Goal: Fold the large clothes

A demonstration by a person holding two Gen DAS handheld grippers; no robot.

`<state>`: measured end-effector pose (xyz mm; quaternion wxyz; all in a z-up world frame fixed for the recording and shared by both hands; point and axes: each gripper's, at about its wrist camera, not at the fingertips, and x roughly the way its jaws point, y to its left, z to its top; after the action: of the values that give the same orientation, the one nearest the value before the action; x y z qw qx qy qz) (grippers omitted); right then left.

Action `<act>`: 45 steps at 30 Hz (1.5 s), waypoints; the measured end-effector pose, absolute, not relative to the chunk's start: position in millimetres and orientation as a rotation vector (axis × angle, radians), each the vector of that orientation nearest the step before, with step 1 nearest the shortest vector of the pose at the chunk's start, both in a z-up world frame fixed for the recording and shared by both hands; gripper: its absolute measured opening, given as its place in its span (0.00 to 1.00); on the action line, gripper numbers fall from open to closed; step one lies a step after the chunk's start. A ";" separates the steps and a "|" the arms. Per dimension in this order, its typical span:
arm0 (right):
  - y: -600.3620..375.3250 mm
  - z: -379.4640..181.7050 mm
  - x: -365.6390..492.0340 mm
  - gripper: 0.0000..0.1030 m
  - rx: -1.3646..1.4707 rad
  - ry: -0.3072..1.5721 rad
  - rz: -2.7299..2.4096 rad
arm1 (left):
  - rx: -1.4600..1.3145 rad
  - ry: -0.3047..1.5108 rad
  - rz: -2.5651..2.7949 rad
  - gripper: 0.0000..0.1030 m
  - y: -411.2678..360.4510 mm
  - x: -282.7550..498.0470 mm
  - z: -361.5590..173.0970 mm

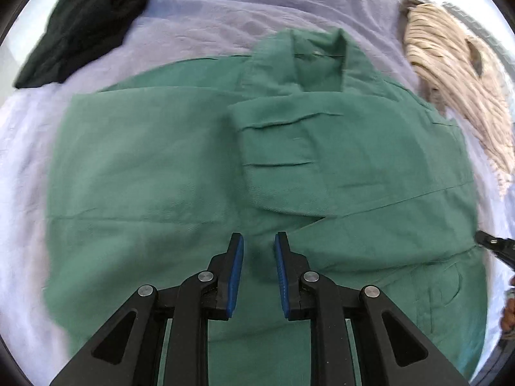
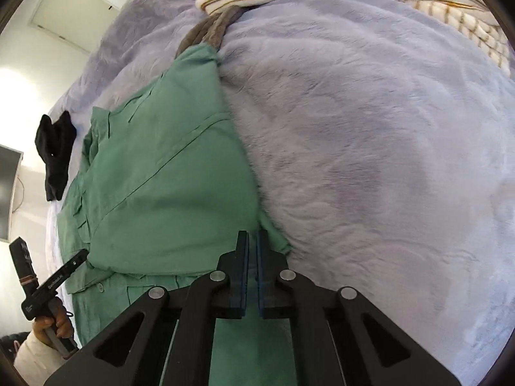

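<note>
Shirt: green shirt [image 1: 199, 160] lay partly folded on the lavender blanket [image 2: 370, 128].
Right gripper [image 2: 253, 241]: jaws closed together at the shirt's 3 o'clock edge; grip uncertain.
Left gripper [image 1: 259, 244]: jaws narrowly apart above the fabric, holding nothing.
Surroundings: black garment [image 1: 87, 25] at 10 o'clock, striped garment [image 1: 450, 74] at 2 o'clock.

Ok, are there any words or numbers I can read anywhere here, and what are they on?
"GenRobot.AI": white letters on the side of the left gripper. They are a bit blurred, so this is my best reading.
small white label, lower on the same gripper's handle: too small to read.
collar tag on the green shirt: too blurred to read.
No other words, numbers or signs show.
</note>
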<state>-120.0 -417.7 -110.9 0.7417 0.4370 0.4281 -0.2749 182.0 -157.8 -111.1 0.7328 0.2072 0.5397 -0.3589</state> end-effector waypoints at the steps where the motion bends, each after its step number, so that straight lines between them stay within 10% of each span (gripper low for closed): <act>1: -417.1 -107.6 -122.5 0.06 0.957 0.939 -0.604 | 0.479 1.176 -0.764 0.21 -153.5 180.9 -108.0; 10: -394.1 -91.4 -158.0 0.09 1.028 0.949 -0.567 | 0.442 1.254 -0.638 0.22 -107.8 144.8 -105.8; 13: -386.2 -91.3 -164.1 0.15 1.048 0.964 -0.543 | 0.419 1.274 -0.560 1.00 -94.9 129.5 -111.4; 21: -368.8 -94.7 -165.9 0.21 1.073 1.002 -0.468 | 0.451 1.254 -0.516 1.00 -78.2 93.9 -108.9; 26: -357.3 -89.8 -164.8 0.58 1.081 1.014 -0.417 | 0.471 1.260 -0.513 1.00 -70.8 73.0 -106.4; 40: -297.9 -83.1 -167.8 0.79 1.018 0.989 -0.372 | 0.469 1.308 -0.541 1.00 -13.9 32.2 -109.8; 45: -278.8 -75.3 -168.6 1.00 0.973 0.972 -0.400 | 0.495 1.282 -0.547 1.00 7.8 18.6 -99.4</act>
<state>-168.6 -278.8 -75.3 0.7543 0.4460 0.4457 -0.1831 18.6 7.8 -99.4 0.7386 0.2254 0.5843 -0.2494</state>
